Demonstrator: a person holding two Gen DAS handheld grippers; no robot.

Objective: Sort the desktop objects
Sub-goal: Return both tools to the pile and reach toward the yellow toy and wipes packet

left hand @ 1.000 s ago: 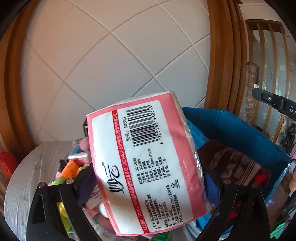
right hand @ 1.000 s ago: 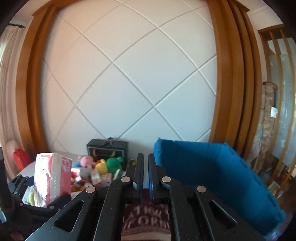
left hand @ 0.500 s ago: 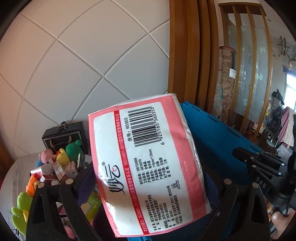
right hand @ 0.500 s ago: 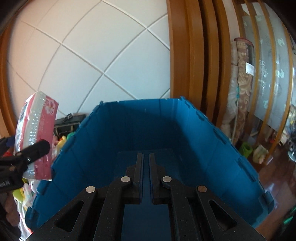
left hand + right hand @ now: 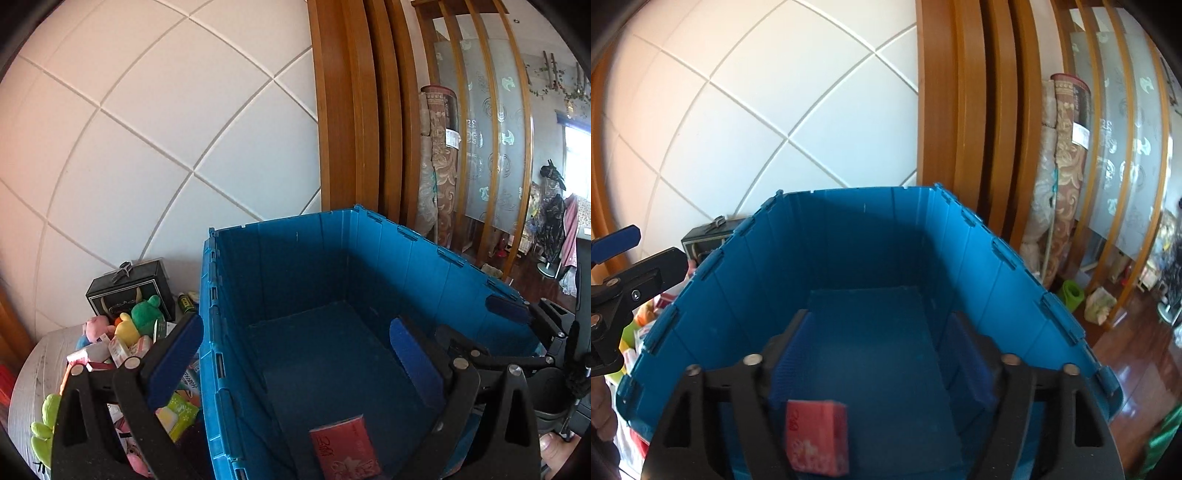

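Black gripper [image 5: 881, 349] over blue crate [image 5: 1015, 280]

Both grippers spread, nothing clamped.
Left gripper [image 5: 295, 358] angled down, jaws wide apart, gap empty. Right gripper [image 5: 879, 350] tilted down too, jaws opening, nothing between the pads. A fingertip [image 5: 550, 443] shows at the left view's lower right edge.

Little is reading cleanly. The red packet [image 5: 345, 448] lying on the blue crate [image 5: 424, 266] floor is showing pale handwriting-like marks on its top edge, not legible in either view. Print on the small boxes [image 5: 120, 347] beside the crate is too small to read.
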